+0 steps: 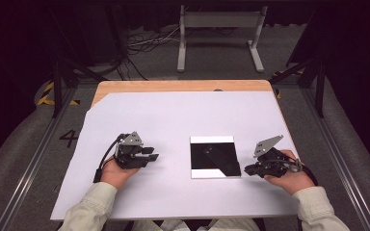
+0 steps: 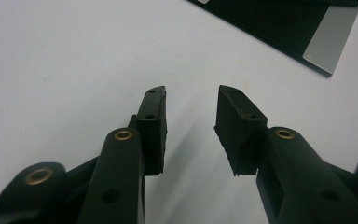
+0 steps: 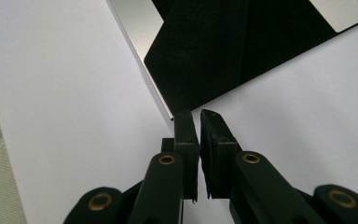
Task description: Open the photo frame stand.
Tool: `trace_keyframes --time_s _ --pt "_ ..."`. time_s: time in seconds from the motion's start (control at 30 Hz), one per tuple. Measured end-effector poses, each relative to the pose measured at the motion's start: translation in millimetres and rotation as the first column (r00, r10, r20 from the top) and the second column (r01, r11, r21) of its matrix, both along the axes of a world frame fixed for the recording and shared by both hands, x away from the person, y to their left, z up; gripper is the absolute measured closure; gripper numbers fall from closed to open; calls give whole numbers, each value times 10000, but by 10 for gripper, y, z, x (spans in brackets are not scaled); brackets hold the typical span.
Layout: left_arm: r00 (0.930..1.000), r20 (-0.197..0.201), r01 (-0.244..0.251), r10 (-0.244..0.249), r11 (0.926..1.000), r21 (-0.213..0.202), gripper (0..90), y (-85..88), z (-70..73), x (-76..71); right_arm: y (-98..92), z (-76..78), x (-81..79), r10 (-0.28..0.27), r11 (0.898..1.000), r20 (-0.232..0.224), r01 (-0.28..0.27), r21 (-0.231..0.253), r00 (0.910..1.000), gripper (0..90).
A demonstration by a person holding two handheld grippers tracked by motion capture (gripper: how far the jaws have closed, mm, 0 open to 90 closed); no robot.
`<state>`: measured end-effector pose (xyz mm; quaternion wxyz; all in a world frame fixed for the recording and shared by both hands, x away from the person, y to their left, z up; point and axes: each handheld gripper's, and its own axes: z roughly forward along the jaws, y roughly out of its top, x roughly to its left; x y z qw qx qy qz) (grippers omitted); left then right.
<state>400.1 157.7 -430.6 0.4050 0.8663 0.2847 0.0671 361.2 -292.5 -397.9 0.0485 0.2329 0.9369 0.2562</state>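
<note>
Black and glossy, the square panel [image 1: 215,157] lies flat right of centre in the high view, pale strips along its top and bottom edges, on the white sheet [image 1: 173,120] that covers the wooden counter [image 1: 125,86]. Lower right of that frame, the right gripper [image 1: 247,169] sits at the panel's near right corner. In the right gripper view its fingers [image 3: 186,140] are pressed almost together with just a sliver of gap, tips just short of the panel's corner [image 3: 205,51]; contact is hard to call from here, and nothing is between them. At lower left of the high view, the left gripper [image 1: 153,154] points toward the panel, well apart from it. Its fingers [image 2: 153,126] stand moderately spread over bare white, empty.
</note>
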Motion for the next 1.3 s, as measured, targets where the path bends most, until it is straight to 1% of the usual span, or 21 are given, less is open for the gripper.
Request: trace_keyframes --time_s 0.17,0.43,0.5,0.67,0.83,1.13,1.3 --pt "10000 15 26 -26 10000 48 629 -9 -5 2 19 -39 11 -1 9998 -276 -4 -196 9996 844" --pt "10000 -49 58 -57 9999 101 624 -25 -26 2 31 -63 17 39 9995 -434 -53 -321 9990 845" --pt "9999 -52 99 -98 9998 153 623 -26 -26 5 47 -84 17 20 9992 -548 -43 -408 9985 845" --pt "10000 -44 76 -75 9999 113 621 -26 -28 4 87 -118 25 178 9984 -664 -213 -517 9976 845" --pt "9999 -134 85 -84 9999 123 617 -39 -41 3 114 -153 37 250 9973 -816 -304 -665 9964 845" --pt "9998 -164 97 -95 9999 136 611 -44 -47 2 143 -162 40 307 9962 -839 -374 -792 9960 854" --pt "9998 -184 82 -79 9999 131 607 -45 -54 5 164 -159 35 385 9950 -752 -452 -896 9964 874"
